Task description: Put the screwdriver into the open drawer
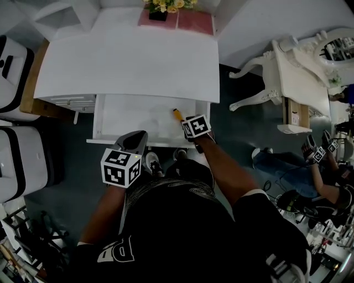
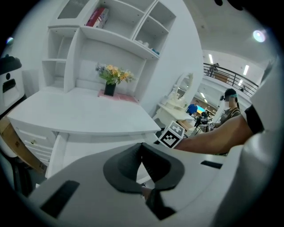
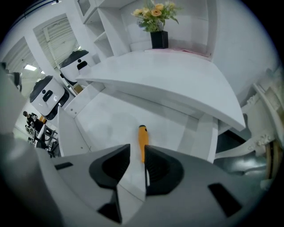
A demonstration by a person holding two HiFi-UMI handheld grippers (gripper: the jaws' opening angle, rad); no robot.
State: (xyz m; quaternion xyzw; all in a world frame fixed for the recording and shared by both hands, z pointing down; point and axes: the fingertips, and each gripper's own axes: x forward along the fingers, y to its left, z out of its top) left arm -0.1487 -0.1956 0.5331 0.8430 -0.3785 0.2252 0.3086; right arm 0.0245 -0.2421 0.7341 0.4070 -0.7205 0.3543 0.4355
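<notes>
The screwdriver [image 1: 177,115] with its orange handle lies on the floor of the open white drawer [image 1: 130,117], near the drawer's right side. My right gripper [image 1: 191,131] hangs just above the tool's near end and points steeply down. In the right gripper view the jaws of that gripper [image 3: 137,151] stand apart, and the orange handle [image 3: 142,141] shows through the gap, flat on the drawer floor [image 3: 108,122], with no pad touching it. My left gripper [image 1: 135,143] hovers at the drawer's front edge; in its own view the tips of this gripper [image 2: 141,148] meet with nothing held.
The white desk top [image 1: 127,61] spans above the drawer, with a flower pot [image 1: 159,8] at its back. White machines [image 1: 11,66] stand at the left. An ornate white table [image 1: 293,66] and a seated person [image 1: 310,166] are at the right. My shoes [image 1: 153,163] are under the drawer front.
</notes>
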